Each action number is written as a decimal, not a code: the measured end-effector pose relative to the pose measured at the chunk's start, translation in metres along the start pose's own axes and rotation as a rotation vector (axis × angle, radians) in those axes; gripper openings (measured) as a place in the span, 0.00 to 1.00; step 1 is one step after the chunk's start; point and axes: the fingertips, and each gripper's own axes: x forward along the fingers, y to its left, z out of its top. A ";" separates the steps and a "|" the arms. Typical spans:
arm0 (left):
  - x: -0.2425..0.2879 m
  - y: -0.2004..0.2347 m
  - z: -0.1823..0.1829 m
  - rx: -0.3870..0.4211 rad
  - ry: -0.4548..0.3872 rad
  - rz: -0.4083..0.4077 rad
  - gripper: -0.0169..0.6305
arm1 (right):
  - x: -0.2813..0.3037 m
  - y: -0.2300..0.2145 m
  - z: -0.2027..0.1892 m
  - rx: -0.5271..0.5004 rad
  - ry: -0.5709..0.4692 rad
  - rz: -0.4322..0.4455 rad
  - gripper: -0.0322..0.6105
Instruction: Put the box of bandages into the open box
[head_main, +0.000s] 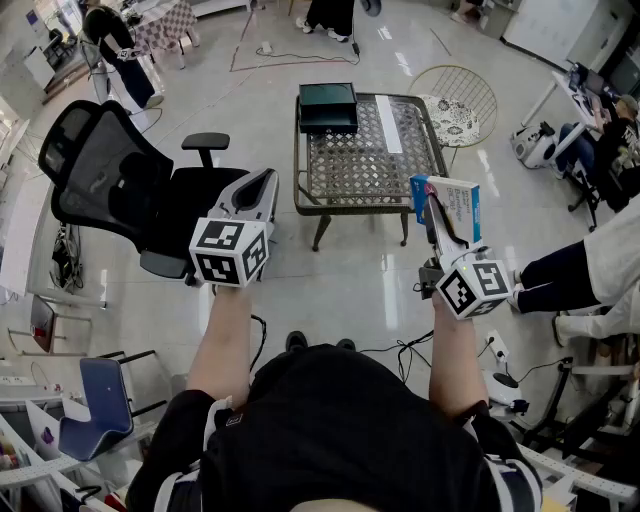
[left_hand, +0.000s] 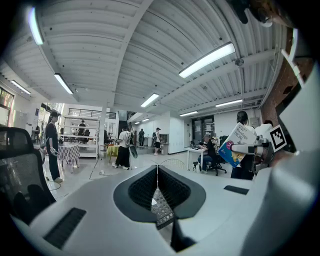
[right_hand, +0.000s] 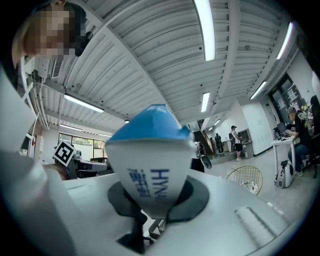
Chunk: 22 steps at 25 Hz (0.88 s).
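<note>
- The right hand-held gripper (head_main: 438, 212) is clamped on the lower part of the box of bandages (right_hand: 149, 167). The box stands up out of the jaws.
- Its long axis runs roughly upright, a little tilted, with the blue end on top.
- The open box (head_main: 328, 107) sits ahead and to the left of this gripper, well apart, on the desk (head_main: 362, 165) at its far left corner. The carry probably goes forward and left.
- The left hand-held gripper (head_main: 262, 192) has its jaws together and is empty. It looks about as near to the open box but carries nothing.

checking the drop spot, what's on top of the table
On the table sit a dark open box at its far left corner and a white strip. The held box of bandages hides its near right corner.
</note>
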 end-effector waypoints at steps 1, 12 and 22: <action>0.001 -0.002 0.001 0.002 -0.001 0.002 0.04 | -0.001 -0.002 0.001 0.002 -0.001 0.001 0.16; -0.003 -0.021 -0.007 0.014 0.028 0.015 0.04 | -0.012 -0.007 -0.003 0.026 -0.007 0.043 0.16; -0.018 -0.043 -0.013 0.004 0.010 0.037 0.04 | -0.038 -0.011 -0.001 0.073 -0.016 0.068 0.17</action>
